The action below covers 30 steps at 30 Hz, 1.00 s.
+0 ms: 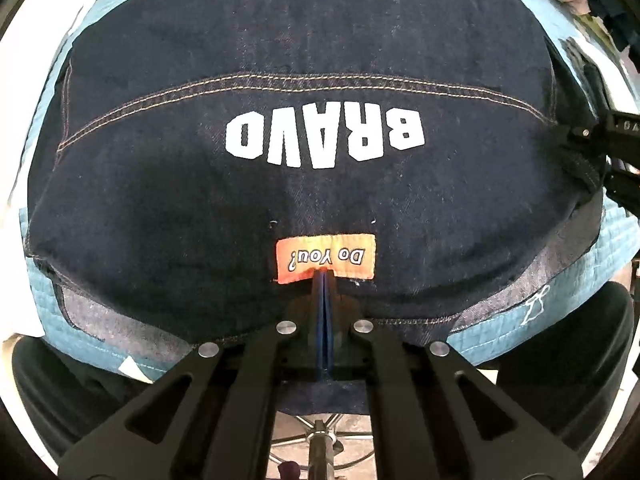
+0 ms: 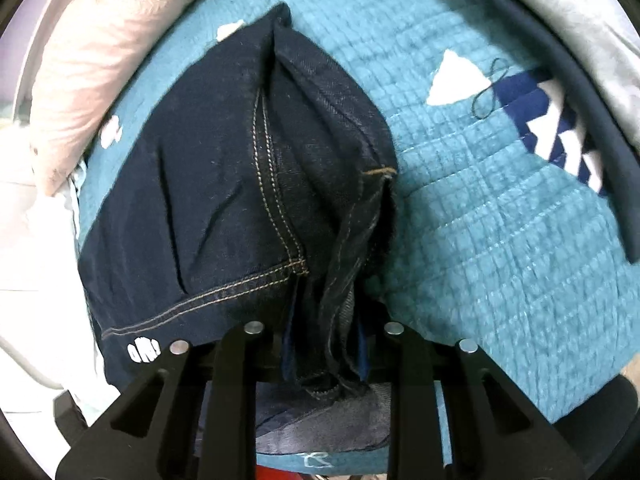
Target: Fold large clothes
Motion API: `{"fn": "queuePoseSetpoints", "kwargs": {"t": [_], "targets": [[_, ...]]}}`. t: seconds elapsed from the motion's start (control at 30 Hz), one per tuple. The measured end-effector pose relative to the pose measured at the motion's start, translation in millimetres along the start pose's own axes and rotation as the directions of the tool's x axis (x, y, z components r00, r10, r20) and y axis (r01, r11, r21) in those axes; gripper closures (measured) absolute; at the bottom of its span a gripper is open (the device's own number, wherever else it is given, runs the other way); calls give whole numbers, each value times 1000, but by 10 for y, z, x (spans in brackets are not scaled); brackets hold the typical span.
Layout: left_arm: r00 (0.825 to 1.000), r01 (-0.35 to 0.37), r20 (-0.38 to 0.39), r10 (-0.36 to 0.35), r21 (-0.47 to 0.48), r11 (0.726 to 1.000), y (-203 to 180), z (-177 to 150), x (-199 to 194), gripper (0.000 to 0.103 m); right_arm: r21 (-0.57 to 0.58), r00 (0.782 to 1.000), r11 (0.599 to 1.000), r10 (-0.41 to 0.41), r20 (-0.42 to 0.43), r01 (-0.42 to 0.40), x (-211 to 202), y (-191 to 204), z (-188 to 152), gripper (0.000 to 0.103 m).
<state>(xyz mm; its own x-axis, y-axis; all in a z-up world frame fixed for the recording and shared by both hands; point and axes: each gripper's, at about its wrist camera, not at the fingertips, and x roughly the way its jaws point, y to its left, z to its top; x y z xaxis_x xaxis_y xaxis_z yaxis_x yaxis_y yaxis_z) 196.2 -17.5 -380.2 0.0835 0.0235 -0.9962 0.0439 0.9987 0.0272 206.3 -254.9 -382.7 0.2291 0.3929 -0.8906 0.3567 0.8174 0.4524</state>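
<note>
The dark denim garment (image 1: 320, 184) is spread over a teal quilt (image 2: 500, 216), its back panel up w/ white "BRAVO" lettering (image 1: 324, 136) and an orange "Do You?" label (image 1: 326, 258) near the hem that faces the left camera; it is judged to be part-folded already, since lighter inside-out denim shows under the near edge. The left tool (image 1: 323, 280) is seen fully closed, blue pads pressed together right at the label's lower edge; a thin pinch of hem is prob. held there, so that edge can be carried over w/out the layers slipping, but cloth between the pads can't be told for sure. The right tool (image 2: 324, 344) is narrowed onto a bunched wad of seams and cloth at the garment's side (image 2: 344, 280), which fills the gap between its pads; the thick bundle explains why the jaws are kept partly apart. Two-point holding is judged to keep the heavy denim taut and square for the next fold. A pink pillow (image 2: 92, 60) is seen beside the quilt, a grey cover w/ dark piping (image 2: 560, 12) on the opp. side
</note>
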Motion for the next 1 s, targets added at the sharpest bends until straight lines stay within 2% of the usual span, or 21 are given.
{"fn": "queuePoseSetpoints", "kwargs": {"t": [0.17, 0.23, 0.3, 0.43, 0.53, 0.6, 0.7, 0.8, 0.87, 0.93, 1.0], "targets": [[1000, 2, 21, -2, -1, 1000, 130, -279, -24, 101, 14, 998, 999, 39, 49, -39, -215, 39, -58, 87], [1000, 8, 20, -8, -3, 1000, 225, -309, -83, 101, 11, 993, 996, 93, 73, -94, -355, 98, -91, 88], [999, 26, 21, -25, -13, 1000, 257, -362, -72, 101, -5, 990, 993, 116, 83, -116, -460, 156, -85, 89], [997, 72, 26, -71, -37, 997, 430, -243, 5, 101, -53, 981, 986, 166, 98, -161, -674, 409, -150, 90], [995, 91, 37, -90, -37, 995, 489, -255, 25, 101, -112, 979, 981, 170, 109, -158, -828, 676, -200, 90], [993, 105, 49, -103, -43, 994, 537, -279, 30, 101, -175, 982, 978, 134, 134, -110, -923, 952, -284, 90], [991, 114, 71, -112, -34, 993, 588, -337, 26, 101, -230, 980, 968, 140, 141, -105, -985, 1252, -415, 90], [986, 138, 97, -135, -31, 990, 673, -470, -91, 101, -286, 981, 956, 113, 159, -64, -1063, 1538, -574, 90], [985, 118, 128, -116, -11, 993, 728, -524, -189, 101, -320, 980, 946, 110, 164, -53, -1095, 1736, -652, 90], [984, 88, 158, -86, -1, 996, 843, -572, -296, 101, -357, 979, 934, 72, 190, 1, -1133, 1964, -749, 90], [977, 99, 192, -92, -25, 995, 1065, -628, -456, 101, -383, 979, 924, 87, 183, -10, -1147, 2109, -819, 90]]}}
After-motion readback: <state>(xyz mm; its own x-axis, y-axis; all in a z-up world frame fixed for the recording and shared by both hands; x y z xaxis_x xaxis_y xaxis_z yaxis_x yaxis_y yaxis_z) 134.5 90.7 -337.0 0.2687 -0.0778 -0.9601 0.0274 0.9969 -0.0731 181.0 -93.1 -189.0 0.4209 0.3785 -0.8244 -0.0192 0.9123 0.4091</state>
